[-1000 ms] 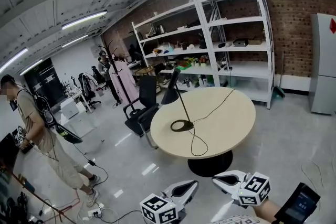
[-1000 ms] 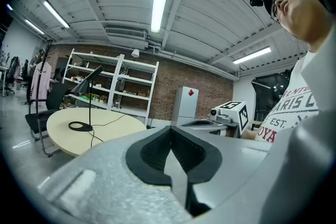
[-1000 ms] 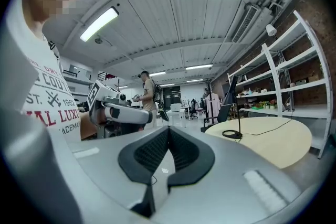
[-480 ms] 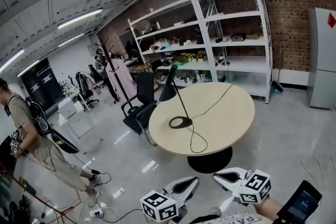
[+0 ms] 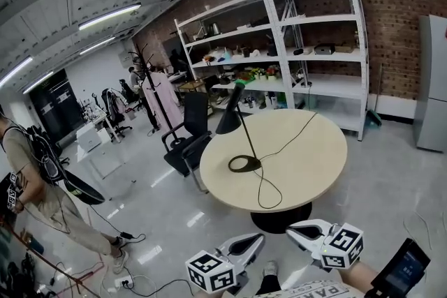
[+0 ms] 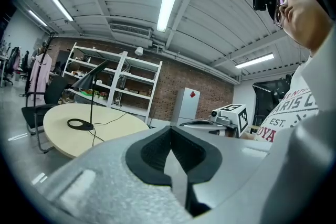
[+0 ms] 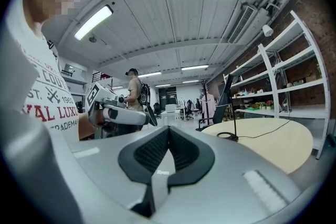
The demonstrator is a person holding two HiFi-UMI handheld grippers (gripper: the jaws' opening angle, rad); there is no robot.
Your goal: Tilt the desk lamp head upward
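Note:
A black desk lamp (image 5: 241,128) stands on a round beige table (image 5: 307,164). Its ring base (image 5: 244,165) lies near the table's left edge, a thin stem rises from it, and the cone head (image 5: 230,112) points down to the left. Its black cord (image 5: 269,181) loops across the tabletop. The lamp also shows in the left gripper view (image 6: 89,93) and the right gripper view (image 7: 229,107). My left gripper (image 5: 251,245) and right gripper (image 5: 299,234) are held low at the bottom of the head view, well short of the table. Both are shut and empty.
White metal shelving (image 5: 300,52) with small items lines the brick wall behind the table. A black office chair (image 5: 187,139) sits left of the table, a coat rack (image 5: 150,91) behind it. A person (image 5: 42,199) with a backpack stands at far left. Cables (image 5: 133,282) lie on the floor.
The head view has shifted slightly, so the table and lamp sit a little further right and lower. The person at left has moved further towards the left edge. Both grippers stay shut.

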